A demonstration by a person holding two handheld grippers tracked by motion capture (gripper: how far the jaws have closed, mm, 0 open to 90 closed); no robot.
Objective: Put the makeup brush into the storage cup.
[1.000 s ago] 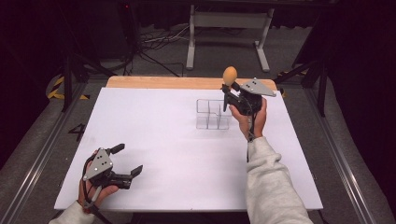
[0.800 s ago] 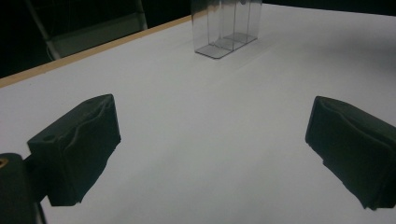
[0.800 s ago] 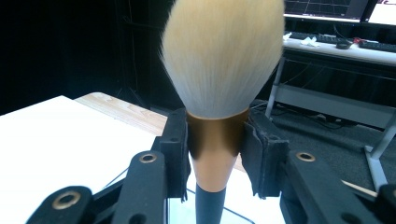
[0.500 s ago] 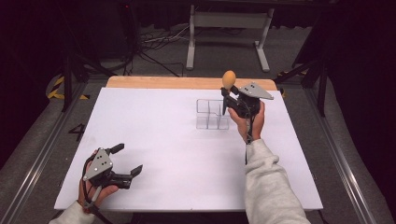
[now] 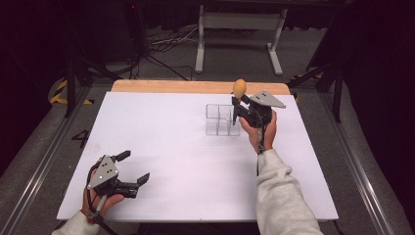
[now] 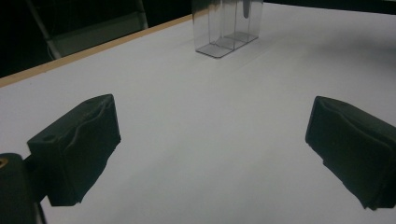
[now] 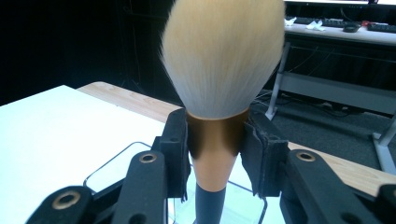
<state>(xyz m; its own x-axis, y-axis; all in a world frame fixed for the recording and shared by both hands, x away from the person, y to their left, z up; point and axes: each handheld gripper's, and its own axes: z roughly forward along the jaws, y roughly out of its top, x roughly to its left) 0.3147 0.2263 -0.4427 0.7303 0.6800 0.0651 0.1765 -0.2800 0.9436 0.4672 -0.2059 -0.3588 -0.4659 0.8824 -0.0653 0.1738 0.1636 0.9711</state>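
Note:
My right gripper [image 5: 239, 104] is shut on a makeup brush [image 5: 239, 89] with pale bristles and a copper ferrule, held upright over the right side of a clear plastic organizer [image 5: 221, 119]. In the right gripper view the brush [image 7: 219, 70] stands between the two pads, its dark handle pointing down into the clear organizer [image 7: 112, 168]. My left gripper [image 5: 133, 168] rests open near the table's front left corner, nothing between its fingers. The left gripper view looks across bare white tabletop between its open jaws to the organizer [image 6: 227, 25] far off, a dark handle tip inside it.
The white tabletop [image 5: 161, 142] has a wooden strip [image 5: 166, 86] along its far edge. Beyond it stand a metal frame [image 5: 237, 34] and cables on the floor. Metal rails [image 5: 36, 161] run along both sides of the table.
My right gripper has shifted slightly left with the brush, staying over the organizer. The left gripper has not moved.

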